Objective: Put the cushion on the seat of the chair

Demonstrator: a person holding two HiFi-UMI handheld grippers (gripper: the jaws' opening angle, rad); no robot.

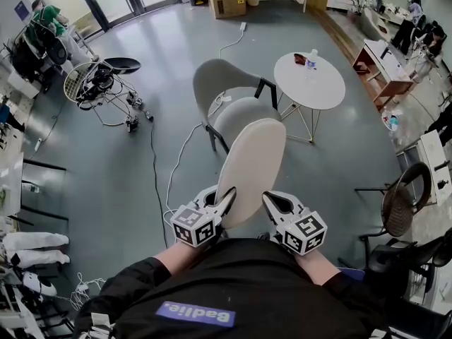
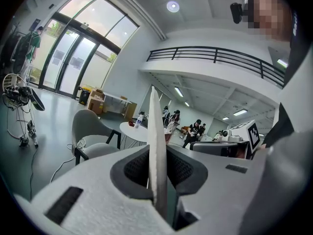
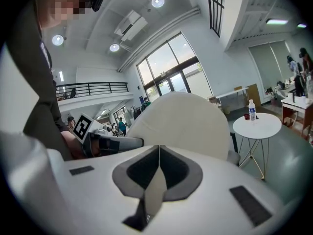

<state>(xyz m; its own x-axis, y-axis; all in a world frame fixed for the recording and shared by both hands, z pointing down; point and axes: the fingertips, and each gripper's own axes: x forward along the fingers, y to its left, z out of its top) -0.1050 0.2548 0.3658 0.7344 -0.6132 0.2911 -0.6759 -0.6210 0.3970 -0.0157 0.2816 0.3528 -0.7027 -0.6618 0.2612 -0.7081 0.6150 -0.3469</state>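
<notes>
Cushion aloft, on the near side of the chair, not yet on the seat.

Head view: left gripper and right gripper both hold the cushion's near rim, and it stands tilted up. Best way, as I judge it, is to carry it forward over the seat, tip it flat, lower both sides evenly, and release only once it rests. A round counter with a bottle stands just right of the chair. A cable trails over the floor on the left.

Left gripper view: fingers clenched on the cushion, seen edge-on. The chair shows far left, path open.

Right gripper view: fingers nipped shut on a thin pale edge of the cushion. That bite looks shallow and could slip. The cushion's body hides the seat; the counter is to the right.
</notes>
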